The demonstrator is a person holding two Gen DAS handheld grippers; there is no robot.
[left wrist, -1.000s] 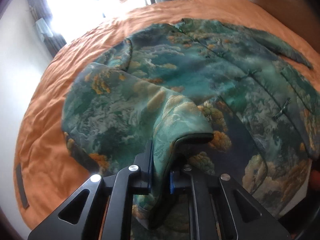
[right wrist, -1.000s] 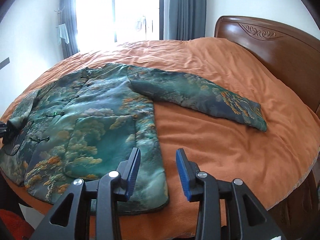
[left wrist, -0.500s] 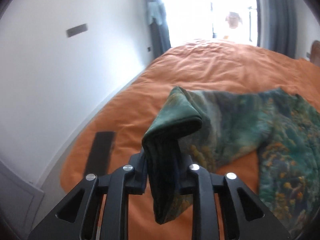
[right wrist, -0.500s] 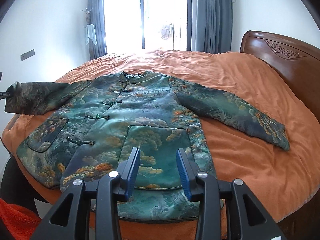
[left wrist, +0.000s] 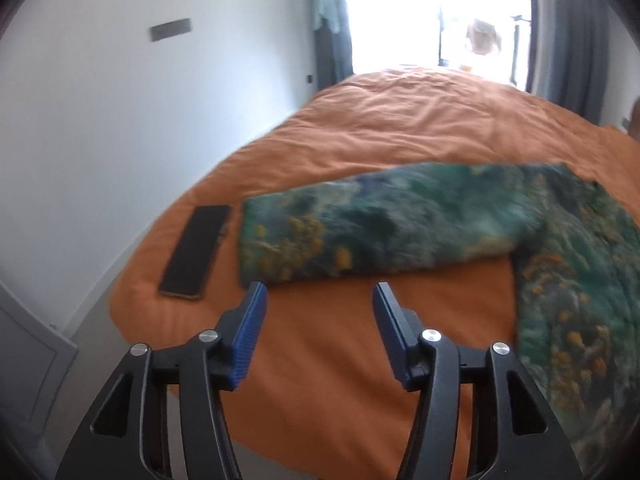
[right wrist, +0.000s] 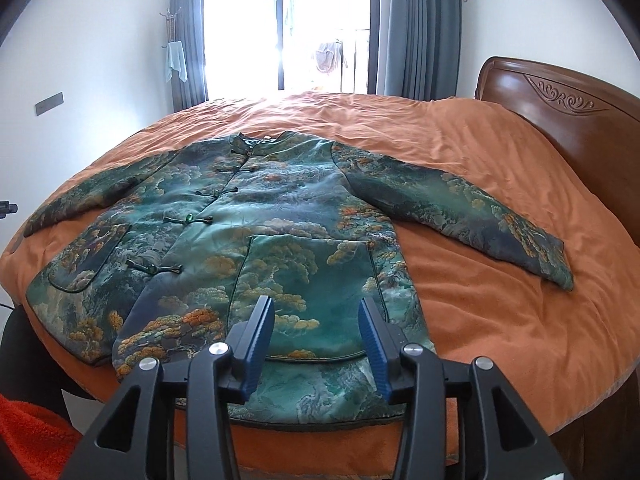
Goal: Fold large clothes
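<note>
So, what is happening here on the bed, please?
A person with a claw in each hand is folding a green patterned jacket spread flat on the orange bed cover. The left claw has just been opening, and nothing is between its jaws; one sleeve lies stretched out ahead, beside a dark phone. The right claw hovers open above the hem. No fold is made yet.

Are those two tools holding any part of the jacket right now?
No. The left tool and right tool are open and empty; the jacket lies flat on the bed.
</note>
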